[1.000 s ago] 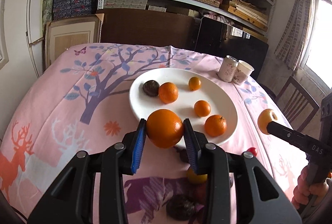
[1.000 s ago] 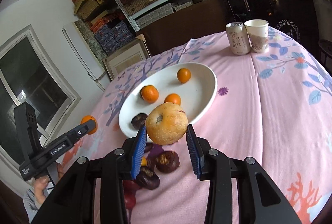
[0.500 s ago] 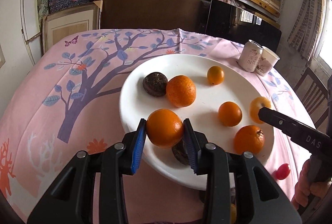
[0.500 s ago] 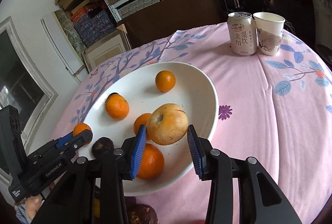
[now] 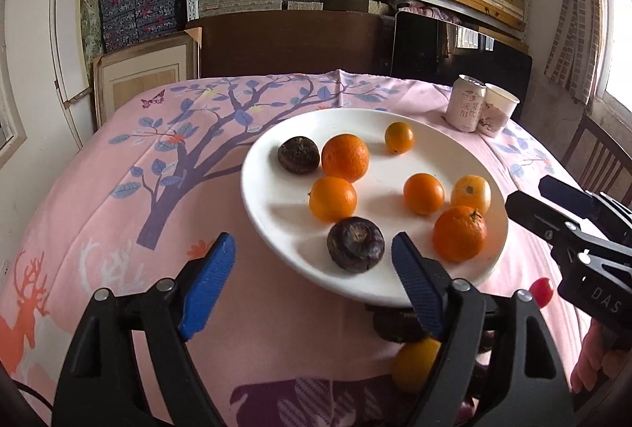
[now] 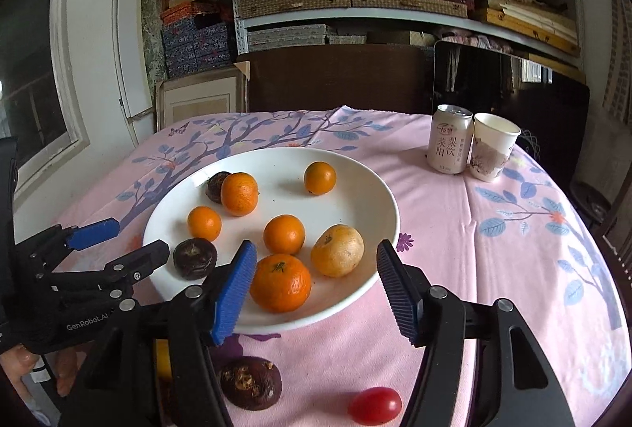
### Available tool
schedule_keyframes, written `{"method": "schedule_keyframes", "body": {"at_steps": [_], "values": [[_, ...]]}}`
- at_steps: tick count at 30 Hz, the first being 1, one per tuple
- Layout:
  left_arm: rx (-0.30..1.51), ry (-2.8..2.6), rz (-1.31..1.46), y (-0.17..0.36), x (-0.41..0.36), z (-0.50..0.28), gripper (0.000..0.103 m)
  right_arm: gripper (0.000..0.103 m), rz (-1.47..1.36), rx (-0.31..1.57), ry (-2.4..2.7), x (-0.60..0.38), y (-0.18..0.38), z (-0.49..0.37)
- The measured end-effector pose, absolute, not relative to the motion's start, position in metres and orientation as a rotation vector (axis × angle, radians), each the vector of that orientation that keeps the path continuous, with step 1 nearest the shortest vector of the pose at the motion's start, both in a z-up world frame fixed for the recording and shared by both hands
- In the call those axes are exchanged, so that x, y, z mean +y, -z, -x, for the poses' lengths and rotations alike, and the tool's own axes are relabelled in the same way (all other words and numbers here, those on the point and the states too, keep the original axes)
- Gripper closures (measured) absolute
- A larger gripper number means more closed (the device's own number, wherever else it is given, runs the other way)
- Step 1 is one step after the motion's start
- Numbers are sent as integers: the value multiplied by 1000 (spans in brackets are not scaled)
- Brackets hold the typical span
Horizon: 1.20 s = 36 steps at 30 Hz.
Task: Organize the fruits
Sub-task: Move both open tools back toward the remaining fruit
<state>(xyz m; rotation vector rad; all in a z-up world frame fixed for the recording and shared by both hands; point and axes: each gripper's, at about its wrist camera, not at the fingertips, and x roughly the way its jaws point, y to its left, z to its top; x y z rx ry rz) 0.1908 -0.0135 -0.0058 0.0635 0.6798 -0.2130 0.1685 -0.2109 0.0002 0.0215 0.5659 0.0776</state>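
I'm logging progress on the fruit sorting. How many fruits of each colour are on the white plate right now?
Orange fruits: 5
Dark fruits: 2
Tan fruit: 1
Total on the plate: 8

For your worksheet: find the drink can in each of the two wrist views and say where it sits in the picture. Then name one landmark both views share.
Left wrist view: the drink can stands at upper right, beyond the white plate, touching the paper cup on its right.
Right wrist view: the drink can stands right of centre, beyond the plate, with the cup again on its right.
Shared landmark: the white plate of fruit.
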Motion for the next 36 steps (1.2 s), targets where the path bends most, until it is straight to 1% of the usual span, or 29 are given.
{"method": "schedule_keyframes", "body": {"at_steps": [1, 2, 4, 8, 10, 12, 14, 17, 21, 25, 28, 30, 36], "values": [[678, 209, -70, 7, -13, -185, 22, 36, -1, 555, -72, -208, -1, -161], [677, 204, -77, 8, -13, -180, 17, 35, 19, 544, -65, -207, -1, -154], [667, 191, -85, 9, -11, -168, 13, 34, 47, 533, -55, -204, -1, -142], [657, 184, -53, 7, 1, -147, 11, 31, 61, 534, -47, -207, 2, -118], [654, 171, -29, 6, 9, -138, 9, 28, 55, 535, -30, -211, 4, -107], [660, 161, -4, 7, 17, -129, 9, 22, 19, 542, -15, -221, 4, -97], [671, 165, 24, 8, 25, -119, 9, 19, -41, 555, -3, -235, 5, -90], [676, 195, 46, 9, 28, -101, 9, 19, -148, 578, 10, -258, 9, -83], [679, 254, -6, 12, 17, -82, 8, 19, -251, 604, 9, -275, 15, -84], [714, 241, -91, 20, 4, -77, 6, 19, -250, 611, 8, -273, 18, -84], [752, 250, -65, 25, 8, -83, 5, 19, -243, 613, 6, -272, 18, -85], [814, 258, -51, 34, 9, -91, 5, 19, -244, 621, 7, -272, 19, -86], [919, 273, 61, 49, 29, -109, 4, 19, -241, 631, 7, -271, 20, -87]]}}
